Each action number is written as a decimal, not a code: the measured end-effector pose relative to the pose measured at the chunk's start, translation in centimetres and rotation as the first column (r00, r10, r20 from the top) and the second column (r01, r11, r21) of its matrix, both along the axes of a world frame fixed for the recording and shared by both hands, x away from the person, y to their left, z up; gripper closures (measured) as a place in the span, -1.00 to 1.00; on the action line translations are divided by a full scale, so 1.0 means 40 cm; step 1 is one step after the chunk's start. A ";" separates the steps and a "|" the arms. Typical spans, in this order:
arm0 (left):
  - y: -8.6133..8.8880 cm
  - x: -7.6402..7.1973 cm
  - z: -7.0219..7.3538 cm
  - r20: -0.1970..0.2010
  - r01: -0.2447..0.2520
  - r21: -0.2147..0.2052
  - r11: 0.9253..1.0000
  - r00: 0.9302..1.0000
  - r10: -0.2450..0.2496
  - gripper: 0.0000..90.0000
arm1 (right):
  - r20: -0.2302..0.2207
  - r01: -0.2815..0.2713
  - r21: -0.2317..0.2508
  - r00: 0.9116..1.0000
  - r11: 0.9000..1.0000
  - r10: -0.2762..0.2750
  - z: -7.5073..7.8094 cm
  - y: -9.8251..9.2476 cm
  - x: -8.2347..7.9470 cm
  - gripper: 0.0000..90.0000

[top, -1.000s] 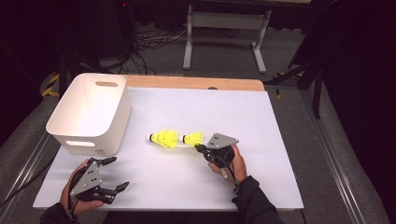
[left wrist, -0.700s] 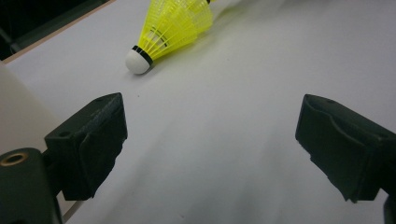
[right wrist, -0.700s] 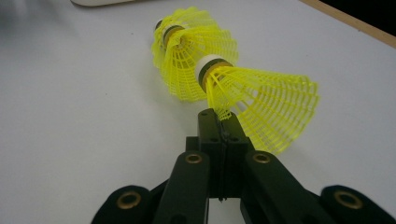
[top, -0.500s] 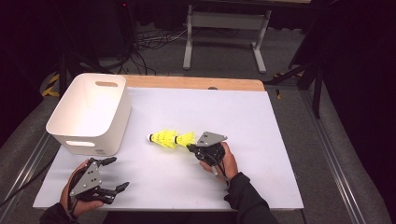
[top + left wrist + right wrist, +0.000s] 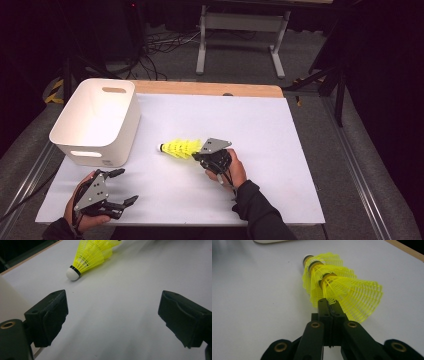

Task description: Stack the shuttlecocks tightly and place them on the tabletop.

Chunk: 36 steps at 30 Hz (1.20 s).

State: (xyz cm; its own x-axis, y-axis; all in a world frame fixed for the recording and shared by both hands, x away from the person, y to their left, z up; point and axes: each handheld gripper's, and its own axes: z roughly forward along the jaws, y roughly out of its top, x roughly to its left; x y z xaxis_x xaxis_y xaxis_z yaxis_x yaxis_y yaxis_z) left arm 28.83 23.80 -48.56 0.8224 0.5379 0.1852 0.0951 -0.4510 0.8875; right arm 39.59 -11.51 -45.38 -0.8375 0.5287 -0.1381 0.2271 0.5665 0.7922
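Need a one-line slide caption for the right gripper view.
Right gripper, jaws shut on the rim of nested yellow plastic mesh shuttlecocks, above a white table.

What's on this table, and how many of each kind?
Yellow plastic shuttlecocks, nested in one stack: 3
White plastic bin: 1
Black hand-held grippers: 2, the left gripper and the right gripper
Total: 6

Bin (image 5: 95, 120) at table's (image 5: 280, 150) left rear, nested shuttlecocks (image 5: 179, 148) just right of it, mid-table
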 end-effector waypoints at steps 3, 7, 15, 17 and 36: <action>-0.002 -0.001 0.000 0.003 0.002 0.001 1.000 1.000 -0.002 -0.78 | -0.001 -0.009 -0.011 1.000 1.000 0.009 -0.001 0.012 0.003 1.00; -0.001 -0.002 0.001 0.005 0.004 0.001 1.000 1.000 -0.004 -0.78 | -0.001 -0.016 -0.019 1.000 1.000 0.016 -0.003 0.025 0.006 1.00; 0.000 -0.003 0.002 0.006 0.010 0.000 1.000 1.000 -0.010 -0.78 | -0.011 -0.011 -0.010 1.000 1.000 0.010 -0.007 0.039 0.013 0.98; 0.000 -0.002 0.001 0.003 0.009 -0.001 1.000 1.000 -0.009 -0.78 | -0.011 -0.011 -0.014 1.000 1.000 0.011 -0.008 0.041 0.014 0.97; -0.001 -0.002 0.000 0.001 0.010 0.004 1.000 1.000 -0.010 -0.78 | -0.034 -0.002 -0.036 0.999 0.999 0.000 -0.022 0.043 0.015 0.66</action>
